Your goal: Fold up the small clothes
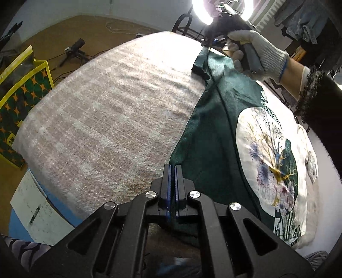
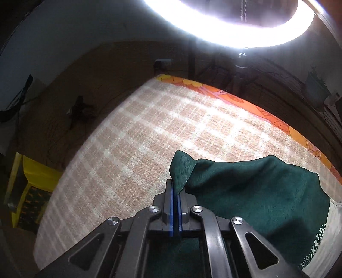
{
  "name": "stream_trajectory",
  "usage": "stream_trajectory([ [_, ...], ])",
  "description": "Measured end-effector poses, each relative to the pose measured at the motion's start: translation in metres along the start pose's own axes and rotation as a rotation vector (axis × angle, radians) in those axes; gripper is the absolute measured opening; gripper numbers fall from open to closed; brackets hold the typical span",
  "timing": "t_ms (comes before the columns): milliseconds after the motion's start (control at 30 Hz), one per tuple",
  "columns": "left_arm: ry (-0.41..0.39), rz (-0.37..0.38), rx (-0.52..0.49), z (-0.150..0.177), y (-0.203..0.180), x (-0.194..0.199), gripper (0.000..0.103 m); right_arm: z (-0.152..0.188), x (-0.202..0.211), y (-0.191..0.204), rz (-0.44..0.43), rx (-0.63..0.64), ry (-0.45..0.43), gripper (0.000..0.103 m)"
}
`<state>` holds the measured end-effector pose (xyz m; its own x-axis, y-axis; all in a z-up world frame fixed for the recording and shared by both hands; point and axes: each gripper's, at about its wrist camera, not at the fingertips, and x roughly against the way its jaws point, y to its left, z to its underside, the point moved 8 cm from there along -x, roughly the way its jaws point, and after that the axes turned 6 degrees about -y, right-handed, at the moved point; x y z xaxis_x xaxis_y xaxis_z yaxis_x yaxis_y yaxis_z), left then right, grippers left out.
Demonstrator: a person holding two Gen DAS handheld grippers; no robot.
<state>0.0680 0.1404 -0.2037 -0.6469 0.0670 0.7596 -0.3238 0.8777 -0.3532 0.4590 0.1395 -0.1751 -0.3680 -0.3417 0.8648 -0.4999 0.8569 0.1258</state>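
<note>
A dark green small garment [image 1: 209, 136] with a round white tree print [image 1: 267, 154] lies spread on a beige checked blanket [image 1: 106, 111]. My left gripper [image 1: 173, 167] is shut at the garment's near left edge, and green cloth runs between and under its blue pads. At the far end a gloved hand [image 1: 263, 57] holds my right gripper [image 1: 208, 45] on the garment's far corner. In the right wrist view that gripper [image 2: 175, 185] is shut on a raised flap of the green cloth [image 2: 181, 169], and the rest of the garment [image 2: 256, 196] drapes to its right.
The blanket [image 2: 149, 132] ends at an orange patterned border [image 2: 245, 102] on the far side. A yellow-edged green bag [image 1: 23, 94] and a small tripod camera [image 1: 74, 49] stand on the floor at left. A ring light [image 1: 222, 10] glares overhead. Clothes [image 1: 310, 21] hang at upper right.
</note>
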Motion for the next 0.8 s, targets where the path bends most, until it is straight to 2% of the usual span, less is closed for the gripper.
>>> stream_trajectory([
  [400, -0.075, 0.034, -0.042, -0.006, -0.020, 0.023, 0.000, -0.005, 0.057, -0.047, -0.087, -0.140, -0.111, 0.000],
  [600, -0.099, 0.085, -0.156, 0.000, -0.062, 0.034, 0.000, -0.002, 0.091, -0.076, -0.127, -0.186, -0.171, 0.000],
  [800, -0.102, 0.154, -0.269, 0.011, -0.110, 0.040, 0.000, 0.019, 0.118, -0.125, -0.124, -0.224, -0.208, 0.000],
])
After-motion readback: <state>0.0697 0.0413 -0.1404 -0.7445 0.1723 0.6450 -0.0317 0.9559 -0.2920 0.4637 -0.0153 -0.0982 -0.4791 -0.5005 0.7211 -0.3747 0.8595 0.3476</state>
